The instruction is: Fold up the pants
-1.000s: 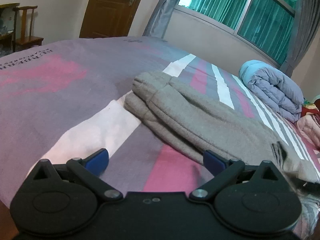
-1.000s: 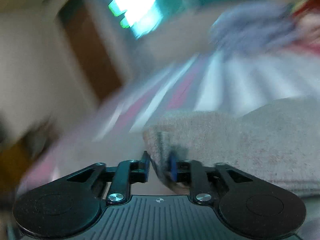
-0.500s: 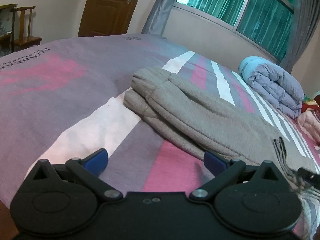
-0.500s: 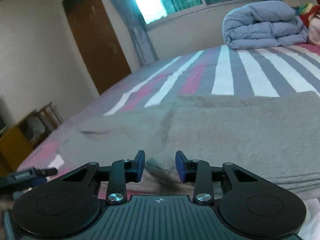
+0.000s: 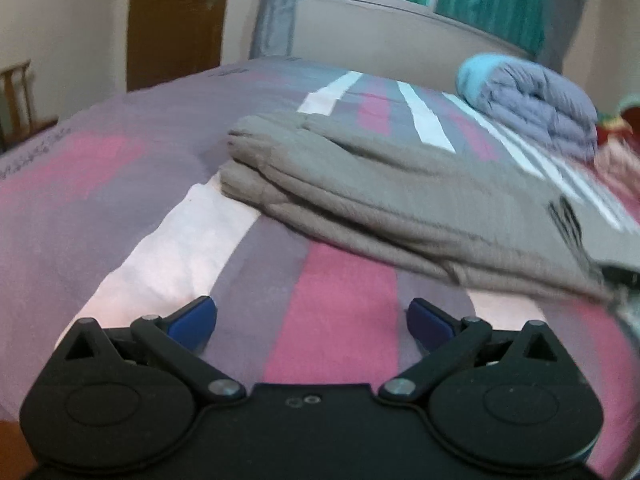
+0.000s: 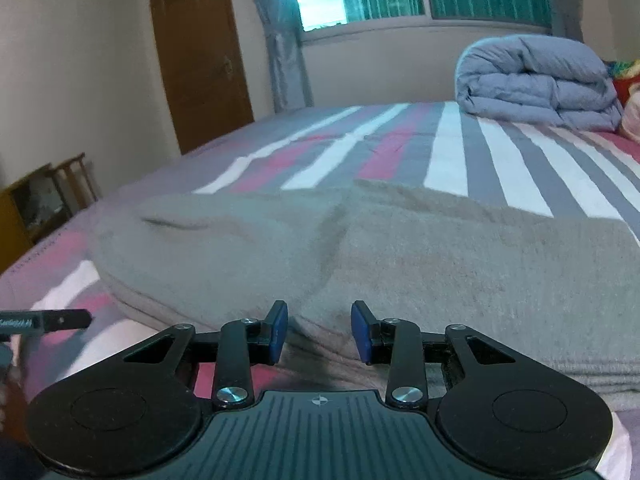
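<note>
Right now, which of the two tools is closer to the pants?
The right tool: its fingers sit at the edge of the grey pants. The left tool hovers over bare striped bedsheet.

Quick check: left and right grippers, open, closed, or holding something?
Left gripper: open wide, empty, over the striped bedsheet.
Right gripper: partly open at the grey pants edge, pads not pressing the cloth.
</note>
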